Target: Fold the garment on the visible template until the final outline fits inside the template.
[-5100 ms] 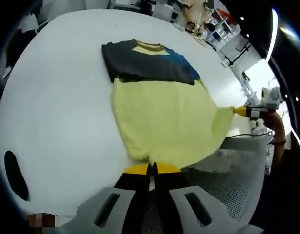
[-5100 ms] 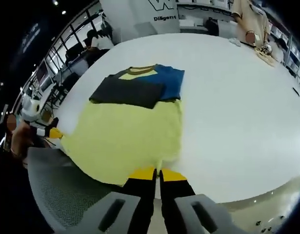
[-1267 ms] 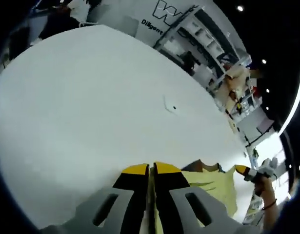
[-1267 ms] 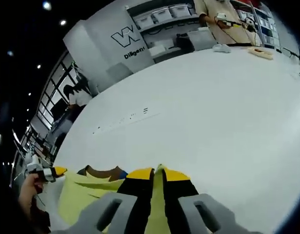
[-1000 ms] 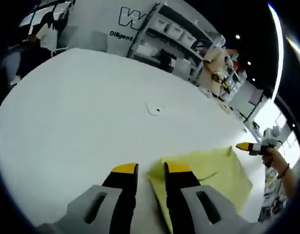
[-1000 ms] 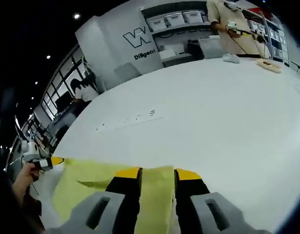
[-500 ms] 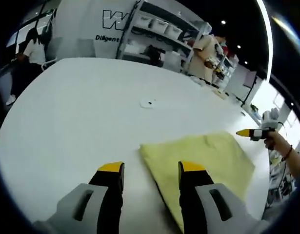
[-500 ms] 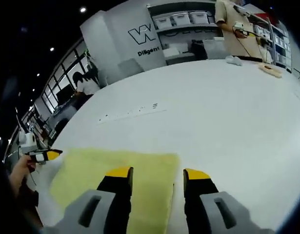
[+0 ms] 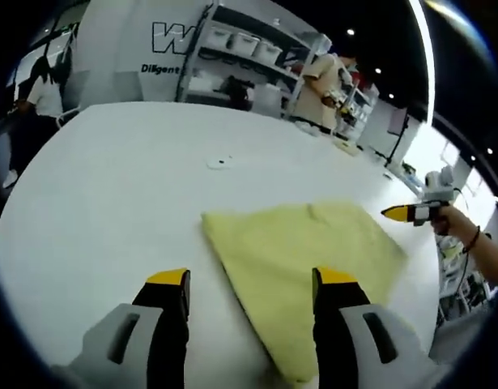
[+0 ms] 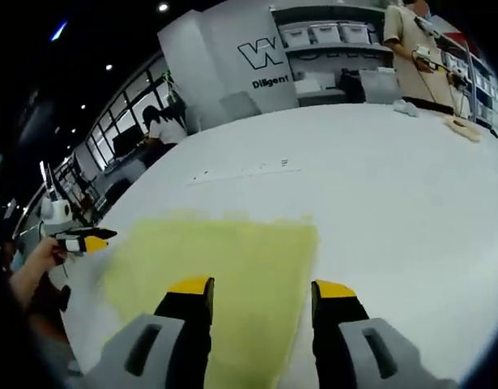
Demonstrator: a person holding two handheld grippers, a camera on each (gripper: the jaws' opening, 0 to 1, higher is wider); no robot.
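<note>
Left tongs [image 9: 250,277] spread wide, holding nothing, poised above folded yellow garment [image 9: 304,251] lying flat on white desk [image 9: 111,186]; right tongs' yellow tip at far right. Right tongs [image 10: 263,288] likewise wide and empty over garment [image 10: 224,259] on desk [image 10: 394,178]; left tongs at far left.

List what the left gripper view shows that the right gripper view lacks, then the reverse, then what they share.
Left gripper view: the open left gripper at the bottom, and the right gripper's yellow tip entering from the right in a hand.

Right gripper view: the open right gripper, and the left gripper's tip at the left edge.

Shared: the folded yellow garment flat on the white table, and the wall logo.
</note>
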